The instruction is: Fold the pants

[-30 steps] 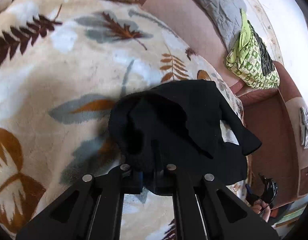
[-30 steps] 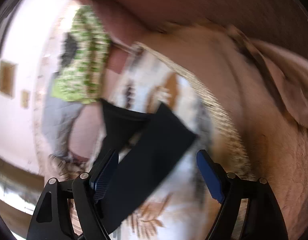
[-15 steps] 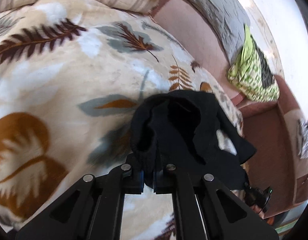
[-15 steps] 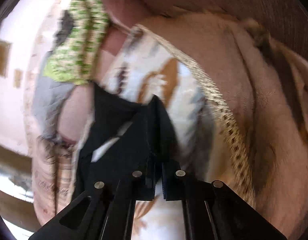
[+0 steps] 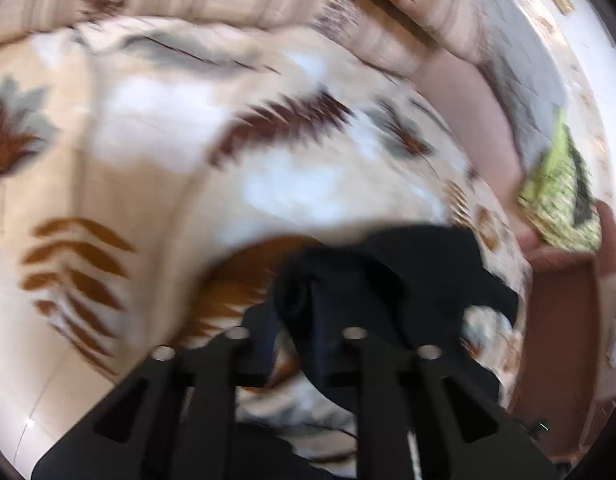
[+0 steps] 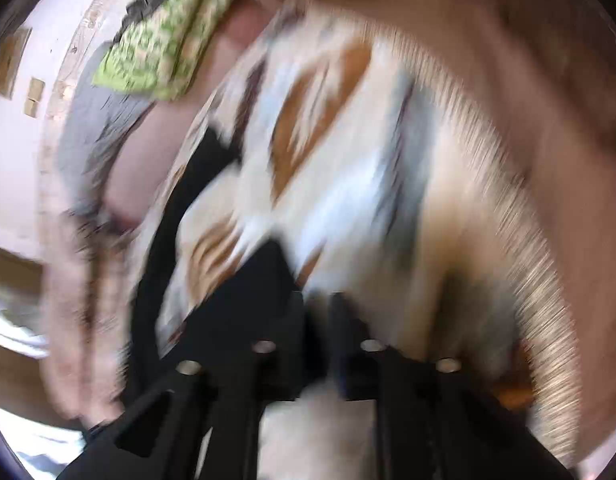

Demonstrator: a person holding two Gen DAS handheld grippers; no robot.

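Note:
The black pants [image 5: 403, 276] lie bunched on a cream blanket with a leaf print [image 5: 180, 168]. My left gripper [image 5: 298, 312] is shut on a bunch of the black cloth, which hangs over its fingertips. In the right wrist view my right gripper [image 6: 317, 312] is shut on an edge of the pants [image 6: 252, 292], and a black strip of them runs up and to the left. Both views are blurred by motion.
A green patterned cloth [image 5: 559, 204] lies on the pink sofa [image 5: 463, 100] past the blanket; it also shows in the right wrist view [image 6: 168, 36]. A grey cloth [image 5: 519, 64] hangs over the sofa back. The blanket's fringed edge [image 6: 519, 240] runs to the right.
My right gripper was open a second ago and has shut on the pants. Both grippers have pulled the cloth across the blanket. The left view has swung toward the striped sofa back.

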